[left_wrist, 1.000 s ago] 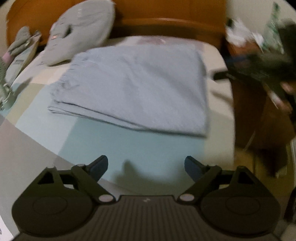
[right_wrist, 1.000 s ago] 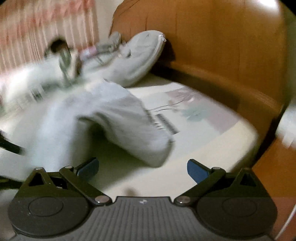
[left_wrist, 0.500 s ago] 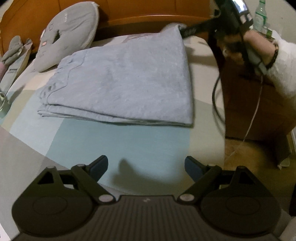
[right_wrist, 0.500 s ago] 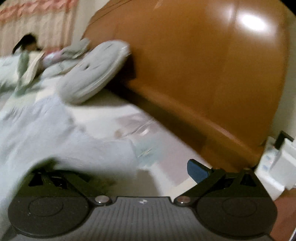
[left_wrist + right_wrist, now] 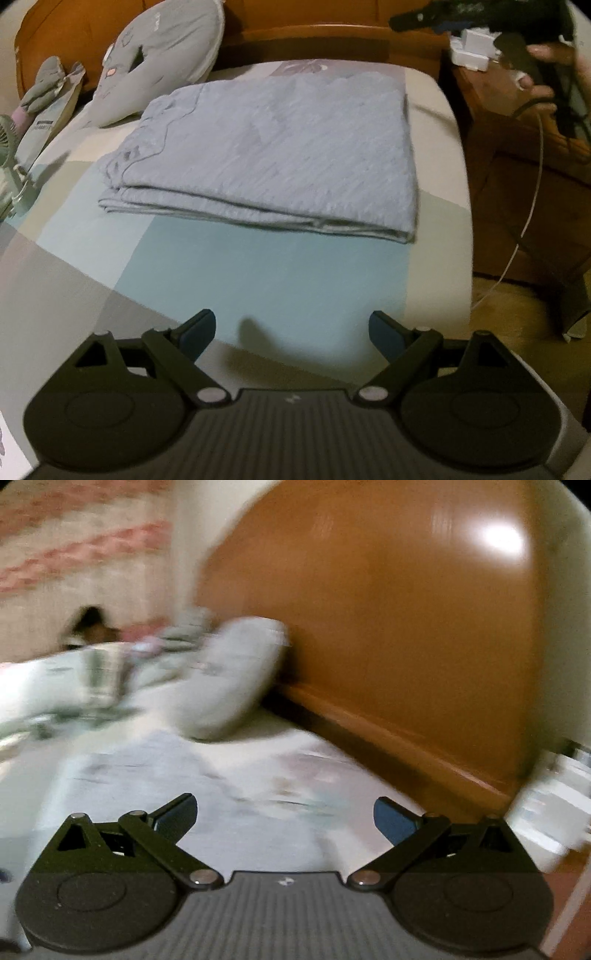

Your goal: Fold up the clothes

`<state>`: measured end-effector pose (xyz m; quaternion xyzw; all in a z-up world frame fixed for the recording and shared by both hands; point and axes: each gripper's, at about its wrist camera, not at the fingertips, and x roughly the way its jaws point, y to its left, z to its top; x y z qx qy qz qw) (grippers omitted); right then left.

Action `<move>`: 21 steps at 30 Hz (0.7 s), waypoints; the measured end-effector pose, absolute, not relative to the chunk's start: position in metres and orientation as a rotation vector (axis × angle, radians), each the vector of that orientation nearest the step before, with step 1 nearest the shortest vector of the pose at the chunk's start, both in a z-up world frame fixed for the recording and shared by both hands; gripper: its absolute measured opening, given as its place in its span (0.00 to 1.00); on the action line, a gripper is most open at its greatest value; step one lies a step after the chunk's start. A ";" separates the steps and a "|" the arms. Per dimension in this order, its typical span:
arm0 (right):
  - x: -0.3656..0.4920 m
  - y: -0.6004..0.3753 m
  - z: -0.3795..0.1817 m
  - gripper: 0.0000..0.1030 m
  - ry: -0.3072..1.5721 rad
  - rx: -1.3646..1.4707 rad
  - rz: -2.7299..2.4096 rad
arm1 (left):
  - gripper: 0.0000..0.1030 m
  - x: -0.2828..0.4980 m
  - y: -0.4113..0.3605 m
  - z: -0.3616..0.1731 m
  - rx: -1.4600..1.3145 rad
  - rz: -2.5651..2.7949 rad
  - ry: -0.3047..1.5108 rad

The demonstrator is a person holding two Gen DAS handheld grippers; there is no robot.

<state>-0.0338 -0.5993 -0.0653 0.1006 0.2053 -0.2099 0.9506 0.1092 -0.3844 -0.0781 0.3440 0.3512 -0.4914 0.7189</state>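
A light blue-grey garment [image 5: 280, 155] lies folded into a flat rectangle on the bed [image 5: 258, 280], its layered edge facing me. My left gripper [image 5: 291, 328] hovers open over the bedsheet, well short of the garment's near edge, nothing between its fingers. In the blurred right wrist view the garment [image 5: 140, 771] shows as a pale patch at lower left. My right gripper [image 5: 284, 814] is open and empty above the bed's corner near the headboard. From the left wrist view the right gripper's body [image 5: 480, 14] is held by a hand at top right.
A grey cushion [image 5: 162, 59] leans on the orange wooden headboard [image 5: 314, 22]. Small items and a fan [image 5: 11, 140] sit at the far left. A wooden nightstand [image 5: 524, 155] with white objects stands right of the bed, a cable [image 5: 532, 192] hanging beside it.
The right gripper released the garment's far corner and pulled back up and to the right. The garment now lies flat and folded. The left gripper stayed open, almost still.
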 end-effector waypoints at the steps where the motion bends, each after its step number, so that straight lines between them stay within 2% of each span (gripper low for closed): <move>1: -0.026 -0.591 -0.065 1.00 0.417 0.198 -0.365 | 0.87 0.111 -0.383 -0.078 0.761 -1.079 0.779; 5: 0.012 -0.563 -0.081 1.00 0.461 0.154 -0.167 | 0.87 0.118 -0.378 -0.080 0.758 -1.047 0.796; 10: 0.030 -0.556 -0.137 1.00 0.661 0.120 -0.145 | 0.87 0.128 -0.364 -0.083 0.755 -1.001 0.818; 12: 0.013 -0.554 -0.151 1.00 0.619 0.098 -0.142 | 0.87 0.131 -0.358 -0.084 0.752 -0.991 0.824; 17: 0.004 -0.548 -0.137 1.00 0.648 0.114 -0.182 | 0.87 0.134 -0.353 -0.082 0.724 -0.998 0.825; 21: 0.002 -0.520 -0.122 1.00 0.584 0.069 -0.141 | 0.87 0.130 -0.352 -0.081 0.689 -1.025 0.822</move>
